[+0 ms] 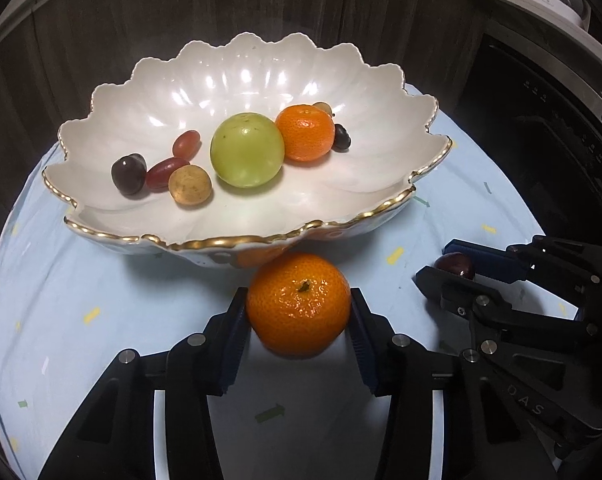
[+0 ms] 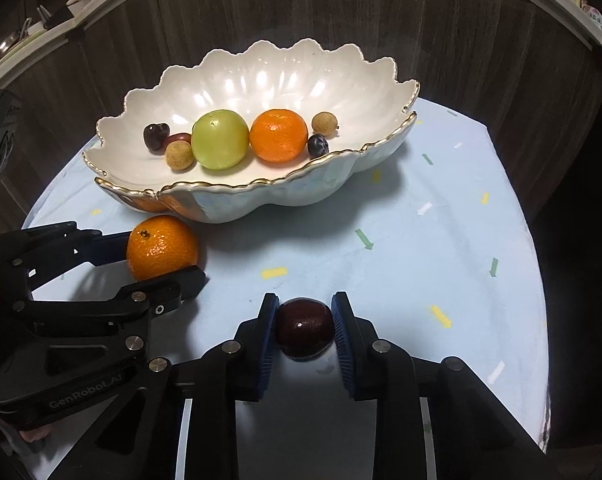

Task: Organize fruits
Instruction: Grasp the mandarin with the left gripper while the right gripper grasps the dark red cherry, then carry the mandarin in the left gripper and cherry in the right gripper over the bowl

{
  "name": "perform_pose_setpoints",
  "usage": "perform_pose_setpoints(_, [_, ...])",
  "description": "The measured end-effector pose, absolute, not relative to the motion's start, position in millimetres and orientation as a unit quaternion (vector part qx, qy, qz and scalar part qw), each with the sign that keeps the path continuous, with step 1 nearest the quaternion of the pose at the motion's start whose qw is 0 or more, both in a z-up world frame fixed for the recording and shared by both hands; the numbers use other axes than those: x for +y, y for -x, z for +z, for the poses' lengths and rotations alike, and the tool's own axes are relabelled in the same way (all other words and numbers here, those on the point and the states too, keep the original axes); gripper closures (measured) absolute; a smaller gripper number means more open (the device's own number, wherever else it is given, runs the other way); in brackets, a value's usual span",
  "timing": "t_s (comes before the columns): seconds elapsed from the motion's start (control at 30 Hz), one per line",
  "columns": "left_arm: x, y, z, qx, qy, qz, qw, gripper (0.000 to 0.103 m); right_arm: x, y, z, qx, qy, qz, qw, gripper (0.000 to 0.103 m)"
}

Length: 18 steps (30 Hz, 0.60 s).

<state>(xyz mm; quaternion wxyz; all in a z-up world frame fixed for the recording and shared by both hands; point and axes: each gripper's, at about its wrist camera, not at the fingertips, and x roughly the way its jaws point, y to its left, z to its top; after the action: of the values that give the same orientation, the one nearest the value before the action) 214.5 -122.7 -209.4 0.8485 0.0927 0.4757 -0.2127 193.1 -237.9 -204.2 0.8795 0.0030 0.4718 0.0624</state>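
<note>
A mandarin (image 1: 298, 304) sits clamped between the blue pads of the left gripper (image 1: 299, 312), just in front of the near rim of the bowl (image 1: 237, 236), low over the surface (image 1: 101, 280). To its right, the right gripper (image 2: 305, 328) is clenched on a dark red cherry (image 2: 305, 333), nearer than the bowl and well apart from it.

The bowl is white, scalloped and edged in gold, and stands toward the far side of the pale blue cloth. Inside it lie a green plum (image 1: 246, 150) in the middle, a second mandarin (image 1: 305, 133) touching it on the right, and a dark grape (image 1: 341, 137) just beside that. A tan longan (image 1: 323, 108) peeks out behind the second mandarin. On the left of the plum are two red grapes (image 1: 186, 143), a dark cherry (image 1: 128, 173) and another longan (image 1: 190, 184), bunched close together.
</note>
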Motion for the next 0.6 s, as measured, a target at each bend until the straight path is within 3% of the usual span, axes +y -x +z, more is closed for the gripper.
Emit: perform_pose_setpoints(0.6, [-111, -200, -189, 0.471, -0.089, -0.191, 0.857, 0.057, -236, -183, -184, 0.458, -0.005, 0.068, 0.886, 0.075])
